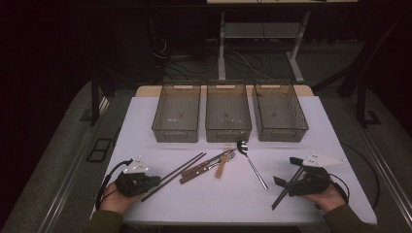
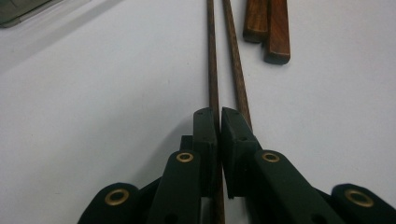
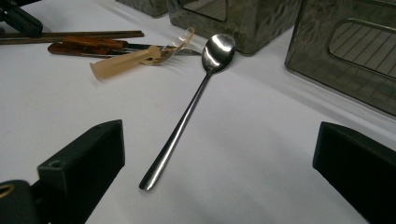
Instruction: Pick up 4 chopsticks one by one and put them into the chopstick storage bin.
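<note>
Counter (image 1: pixel 145 121): white, cutlery unsorted; three bins (image 1: pixel 227 116) empty
Left tongs (image 2: pixel 218 116): clamped on one chopstick (image 2: pixel 213 70)
Right tongs (image 3: pixel 219 163): apart, facing spoon (image 3: pixel 187 112)

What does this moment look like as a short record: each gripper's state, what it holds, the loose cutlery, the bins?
left gripper: shut on one chopstick of the pair of chopsticks; the second chopstick lies just outside its jaw
right gripper: open, nothing between its jaws, aimed at the spoon
loose cutlery: spoon, two wooden-handled pieces, pale plastic piece
bins: three clear bins in a row at the far side
surface: white table
</note>
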`<state>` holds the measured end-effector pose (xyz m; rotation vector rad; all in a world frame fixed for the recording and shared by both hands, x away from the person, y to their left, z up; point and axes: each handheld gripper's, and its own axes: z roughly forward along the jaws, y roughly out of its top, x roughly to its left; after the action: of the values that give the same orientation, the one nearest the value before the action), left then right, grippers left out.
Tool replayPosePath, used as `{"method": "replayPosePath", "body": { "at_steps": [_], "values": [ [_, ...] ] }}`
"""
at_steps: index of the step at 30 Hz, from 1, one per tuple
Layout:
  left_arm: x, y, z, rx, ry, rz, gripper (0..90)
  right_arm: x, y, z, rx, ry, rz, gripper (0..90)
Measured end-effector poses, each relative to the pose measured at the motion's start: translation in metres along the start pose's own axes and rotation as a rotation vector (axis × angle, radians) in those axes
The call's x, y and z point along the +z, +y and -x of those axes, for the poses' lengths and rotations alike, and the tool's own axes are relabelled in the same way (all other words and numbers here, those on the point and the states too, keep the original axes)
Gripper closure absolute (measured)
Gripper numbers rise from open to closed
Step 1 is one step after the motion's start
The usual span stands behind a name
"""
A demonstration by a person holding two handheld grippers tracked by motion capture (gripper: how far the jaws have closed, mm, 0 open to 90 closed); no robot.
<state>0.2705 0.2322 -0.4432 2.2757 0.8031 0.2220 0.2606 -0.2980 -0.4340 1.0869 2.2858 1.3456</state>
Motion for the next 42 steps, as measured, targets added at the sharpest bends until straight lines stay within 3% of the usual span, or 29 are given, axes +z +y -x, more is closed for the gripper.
{"method": "replayPosePath", "body": {
  "at_steps": [4,8,14,26,32,42],
  "values": [
    [0.000,-0.002,-0.004,-0.023,-0.024,0.012,84.8,0.000,0.000,0.000,-0.003,0.000,0.000,2.4],
    [0.000,-0.001,-0.003,-0.031,-0.021,0.012,84.8,0.000,0.000,0.000,-0.001,-0.001,-0.002,2.4],
    [-0.003,0.002,-0.002,-0.006,-0.007,-0.002,84.9,0.002,-0.001,0.000,-0.003,0.001,-0.013,2.4],
    [-0.010,0.008,0.000,-0.010,0.008,0.026,84.8,0.010,-0.002,-0.001,-0.019,0.002,-0.041,2.4],
    [-0.015,0.012,0.003,-0.037,-0.019,0.096,84.8,0.010,-0.002,-0.002,-0.019,0.001,-0.041,2.4],
    [-0.018,0.018,0.004,-0.065,-0.046,0.158,84.8,0.010,-0.002,-0.002,-0.017,-0.002,-0.044,2.4]
  ]
}}
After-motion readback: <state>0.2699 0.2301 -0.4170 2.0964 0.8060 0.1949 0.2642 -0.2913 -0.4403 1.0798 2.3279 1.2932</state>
